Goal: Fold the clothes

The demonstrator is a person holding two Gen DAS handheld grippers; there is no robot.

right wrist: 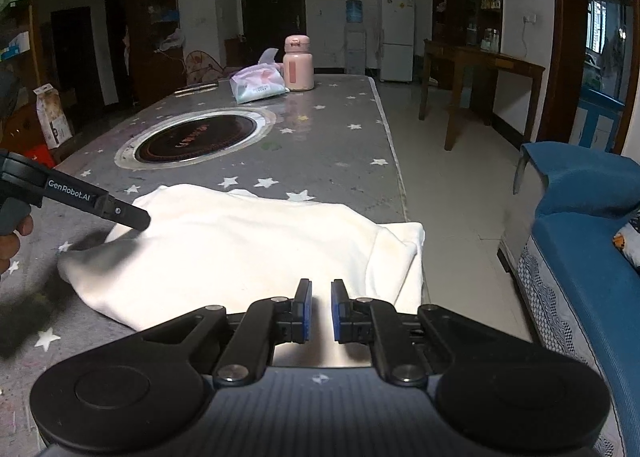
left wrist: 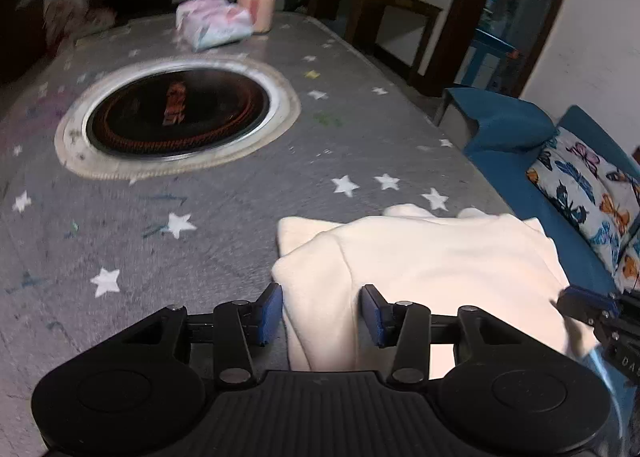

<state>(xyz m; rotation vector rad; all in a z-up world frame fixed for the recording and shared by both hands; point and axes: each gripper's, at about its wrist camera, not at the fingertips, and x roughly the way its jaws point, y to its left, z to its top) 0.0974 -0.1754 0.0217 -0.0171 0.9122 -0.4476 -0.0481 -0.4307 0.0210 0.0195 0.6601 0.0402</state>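
A cream garment [left wrist: 420, 257] lies partly folded at the near end of the grey star-patterned table [left wrist: 224, 225]. My left gripper [left wrist: 322, 315] is open, its blue pads on either side of the garment's left edge. In the right wrist view the garment [right wrist: 240, 249] spreads across the table's near end. My right gripper [right wrist: 321, 311] hovers over its near edge with a narrow gap between the pads and nothing in it. The left gripper [right wrist: 136, 219] shows at the garment's far left edge. The right gripper [left wrist: 576, 305] shows at the right edge of the left wrist view.
A round inset cooktop [right wrist: 198, 139] sits in the table's middle. A tissue pack [right wrist: 258, 87] and a pink bottle [right wrist: 298, 65] stand at the far end. A blue sofa [right wrist: 580, 241] with a butterfly cushion [left wrist: 592, 197] is to the right. The table's right edge [right wrist: 400, 185] drops to tiled floor.
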